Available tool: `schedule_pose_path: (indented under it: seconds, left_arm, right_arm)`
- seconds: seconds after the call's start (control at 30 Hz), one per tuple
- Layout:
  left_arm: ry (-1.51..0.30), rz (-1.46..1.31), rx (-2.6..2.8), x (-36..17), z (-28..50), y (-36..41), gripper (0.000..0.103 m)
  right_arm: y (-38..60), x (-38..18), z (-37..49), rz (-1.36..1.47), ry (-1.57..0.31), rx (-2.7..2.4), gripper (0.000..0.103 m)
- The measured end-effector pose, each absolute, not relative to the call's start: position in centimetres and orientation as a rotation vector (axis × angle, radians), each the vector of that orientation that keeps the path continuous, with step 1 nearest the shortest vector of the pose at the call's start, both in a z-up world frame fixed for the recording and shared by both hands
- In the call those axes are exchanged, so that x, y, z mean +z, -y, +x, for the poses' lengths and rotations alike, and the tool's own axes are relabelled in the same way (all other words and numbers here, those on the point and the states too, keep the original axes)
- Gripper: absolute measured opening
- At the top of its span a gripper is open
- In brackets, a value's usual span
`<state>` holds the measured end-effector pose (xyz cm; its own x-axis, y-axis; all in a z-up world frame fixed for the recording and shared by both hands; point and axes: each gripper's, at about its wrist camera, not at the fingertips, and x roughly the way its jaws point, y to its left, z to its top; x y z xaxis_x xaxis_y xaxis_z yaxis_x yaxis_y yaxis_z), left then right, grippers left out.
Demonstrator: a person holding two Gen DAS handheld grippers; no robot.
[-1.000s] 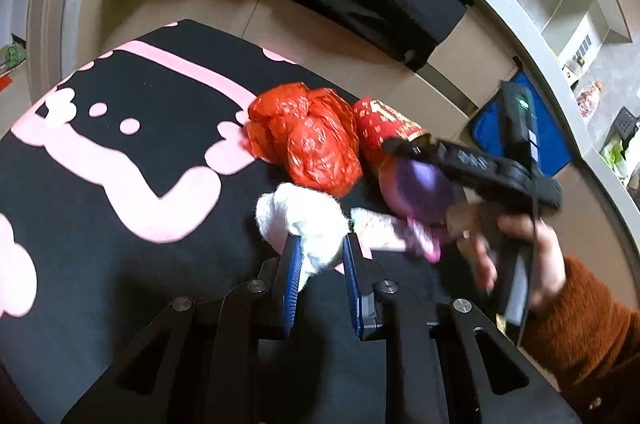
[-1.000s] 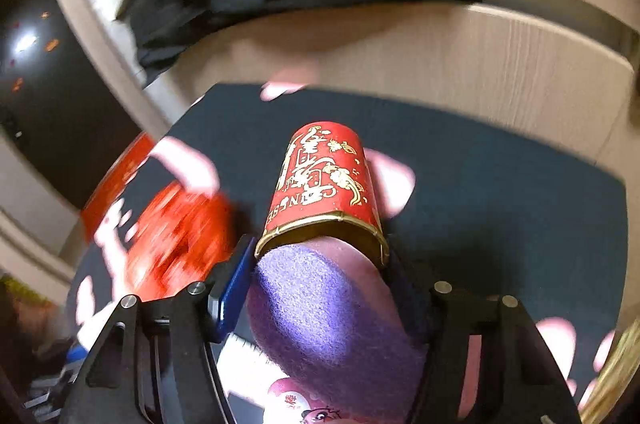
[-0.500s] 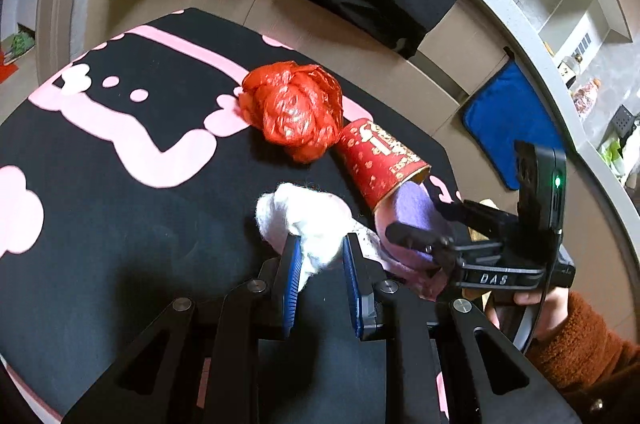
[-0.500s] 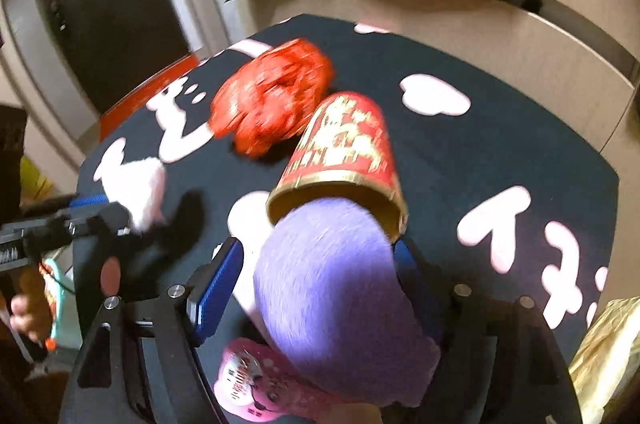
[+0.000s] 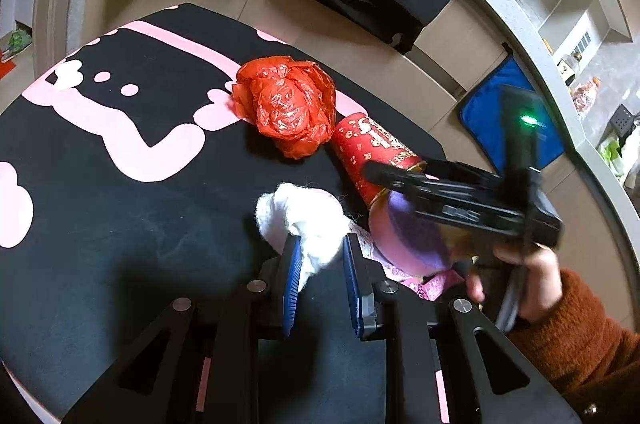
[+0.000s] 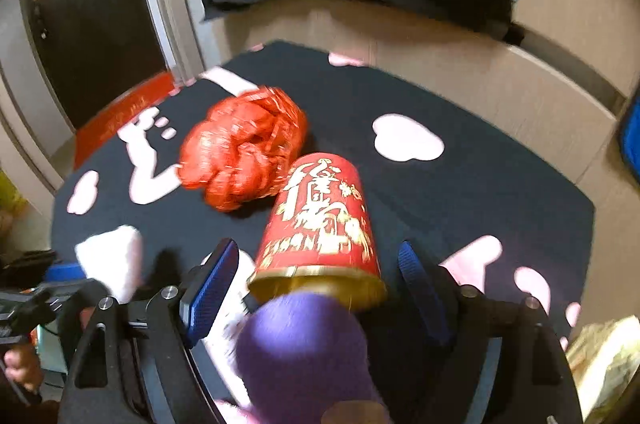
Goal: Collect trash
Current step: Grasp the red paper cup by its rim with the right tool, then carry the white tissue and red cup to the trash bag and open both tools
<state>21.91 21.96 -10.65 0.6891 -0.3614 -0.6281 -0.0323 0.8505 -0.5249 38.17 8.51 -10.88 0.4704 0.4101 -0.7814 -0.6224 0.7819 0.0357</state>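
**Red cup lying on the mat, white wad in the left claw**

Red is pretty much the theme: one crumpled red plastic bag [image 5: 289,110] and one red paper cup [image 5: 370,150] with gold lettering, both on the black mat [image 5: 120,216] with pink shapes. Add one white fluffy wad [image 5: 306,216] and one purple fuzzy thing [image 6: 304,352], so four bits of trash.

The cup lies on its side. In the right wrist view its long axis runs up and away from the camera, closed bottom pointing toward the bag, gold-rimmed mouth facing back at the claw. The purple thing sticks out of that mouth, with some pink printed wrapper [image 5: 430,284] under it.

The right gripper [image 6: 320,272] has just been opening and its blue pads stand wide, one on each side of the cup's mouth and purple end, clear of both. Nothing is pinched.

The left gripper [image 5: 320,256] is narrow and clamped on the white wad, which bulges out past the fingertips, just beside the cup. A hand [image 5: 532,284] in a rust-orange sleeve [image 5: 580,340] holds the right tool.
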Motion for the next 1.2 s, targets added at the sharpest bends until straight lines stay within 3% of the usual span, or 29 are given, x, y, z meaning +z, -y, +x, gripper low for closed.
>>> schedule_pose_path:
  seconds: [0.1, 0.33, 0.6, 1.2]
  left_arm:
    - [-0.79, -0.528, -0.194, -10.4, 21.9, -22.1, 0.022]
    - [-0.709, -0.453, -0.152, -7.3, 22.4, -21.6, 0.022]
    - [-0.574, -0.325, -0.11, -0.9, 24.1, -18.8, 0.022]
    - [-0.477, -0.139, -0.327, 7.0, 27.3, -0.8, 0.022]
  right_arm:
    - [-8.5, -10.3, 38.9, -0.229, -0.86, 0.644, 0.058]
    - [-6.3, -4.2, 36.9, -0.168, -0.643, 0.614, 0.056]
    - [-0.9, 1.3, 34.6, -0.07, -0.528, 0.573, 0.056]
    - [17.9, 5.8, 27.0, 0.053, -0.381, 0.328, 0.057]
